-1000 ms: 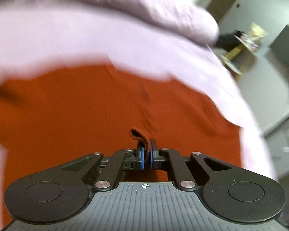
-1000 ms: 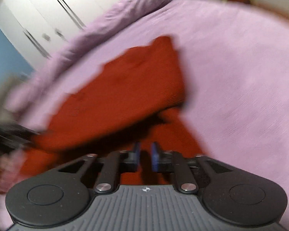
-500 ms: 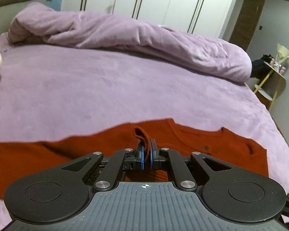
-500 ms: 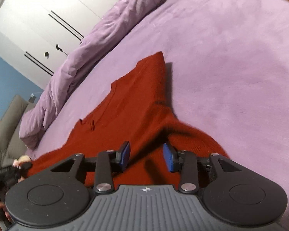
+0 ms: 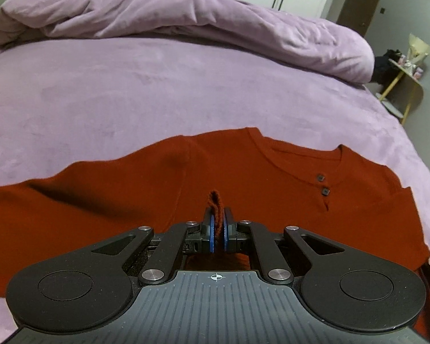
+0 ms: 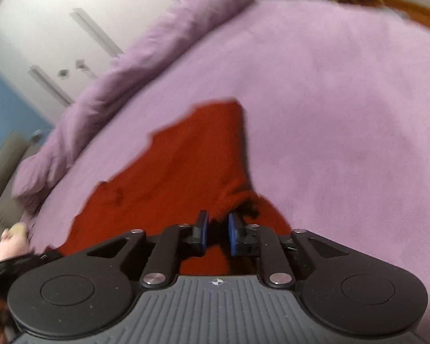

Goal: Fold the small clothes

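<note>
Pinching shirt (image 5: 272, 189) hem, left tool (image 5: 218, 233) — collar away; right tool (image 6: 216, 233) closing, unclamped.

Left tongs (image 5: 218, 230) clamped, right tongs (image 6: 217, 230) closing

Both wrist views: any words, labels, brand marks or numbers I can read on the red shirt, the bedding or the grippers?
None: no readable text in either view.
Red shirt: two small dark buttons at the neckline, no tag or print showing.
Left gripper: only a small crosshair mark on its grey body, no letters.
Right gripper: the same kind of mark; this view is motion-blurred.
Purple bedspread and duvet: plain.
</note>
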### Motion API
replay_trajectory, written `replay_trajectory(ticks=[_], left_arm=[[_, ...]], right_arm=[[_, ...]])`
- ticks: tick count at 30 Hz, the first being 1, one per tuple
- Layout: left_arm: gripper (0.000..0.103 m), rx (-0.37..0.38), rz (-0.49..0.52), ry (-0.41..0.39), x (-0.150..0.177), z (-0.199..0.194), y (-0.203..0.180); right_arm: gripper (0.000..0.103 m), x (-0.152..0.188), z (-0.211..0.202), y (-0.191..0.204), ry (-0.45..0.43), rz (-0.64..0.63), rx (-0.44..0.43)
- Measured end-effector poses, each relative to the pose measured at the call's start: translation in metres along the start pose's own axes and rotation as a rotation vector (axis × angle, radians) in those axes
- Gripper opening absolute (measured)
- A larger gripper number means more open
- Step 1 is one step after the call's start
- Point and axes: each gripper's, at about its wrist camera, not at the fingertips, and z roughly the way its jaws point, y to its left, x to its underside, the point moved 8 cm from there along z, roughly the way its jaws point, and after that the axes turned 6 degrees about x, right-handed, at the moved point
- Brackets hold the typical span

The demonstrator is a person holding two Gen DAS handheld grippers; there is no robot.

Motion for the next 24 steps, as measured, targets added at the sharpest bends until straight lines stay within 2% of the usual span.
replay_trajectory(ticks=[2, 3, 4, 6, 8, 9, 10, 11, 13, 16, 18, 20, 21, 23, 24], left_arm=[[0.007, 0.009, -0.003, -0.008, 0.0, -0.002, 0.003], [0.007, 0.012, -0.01, -0.006, -0.001, -0.002, 0.004], [0.007, 0.018, -0.019, -0.01, -0.002, -0.003, 0.004], [0.007, 0.042, -0.029, -0.031, -0.006, -0.008, 0.001], [0.007, 0.057, -0.006, -0.064, -0.011, -0.015, -0.004], [0.007, 0.057, 0.011, -0.079, -0.014, -0.017, -0.005], [0.007, 0.054, 0.027, -0.098, -0.017, -0.02, -0.008], [0.007, 0.055, 0.041, -0.12, -0.021, -0.022, -0.01], [0.007, 0.074, 0.06, -0.175, -0.029, -0.027, -0.015], [0.007, 0.068, 0.105, -0.227, -0.035, -0.025, -0.021], [0.008, 0.017, 0.122, -0.172, -0.029, -0.007, -0.019], [0.011, -0.05, 0.117, -0.071, -0.018, 0.014, -0.012], [0.012, -0.09, 0.103, -0.029, -0.013, 0.02, -0.006], [0.016, -0.146, 0.086, -0.034, -0.008, 0.015, 0.002], [0.023, -0.175, 0.087, -0.058, -0.008, 0.008, 0.003]], right_arm=[[0.026, -0.019, -0.001, -0.004, -0.071, -0.015, 0.048], [0.037, -0.025, 0.007, -0.005, -0.066, -0.021, 0.067], [0.043, -0.03, 0.023, -0.004, -0.042, -0.034, 0.081], [0.044, -0.031, 0.054, 0.002, 0.037, -0.058, 0.093], [0.044, -0.033, 0.073, 0.012, 0.055, -0.102, 0.102], [0.042, -0.035, 0.081, 0.018, 0.044, -0.145, 0.119], [0.021, -0.035, 0.084, 0.023, 0.033, -0.19, 0.144], [0.005, -0.034, 0.084, 0.028, 0.018, -0.24, 0.163], [0.006, -0.039, 0.08, 0.035, -0.053, -0.309, 0.19], [0.007, -0.05, 0.065, 0.022, -0.176, -0.252, 0.259], [0.008, -0.05, 0.073, 0.011, -0.163, -0.23, 0.31], [0.009, -0.046, 0.078, 0.003, -0.125, -0.262, 0.403], [0.013, -0.046, 0.074, 0.003, -0.134, -0.267, 0.413], [0.013, -0.045, 0.058, 0.009, -0.173, -0.261, 0.367], [0.013, -0.041, 0.049, 0.015, -0.184, -0.268, 0.333]])
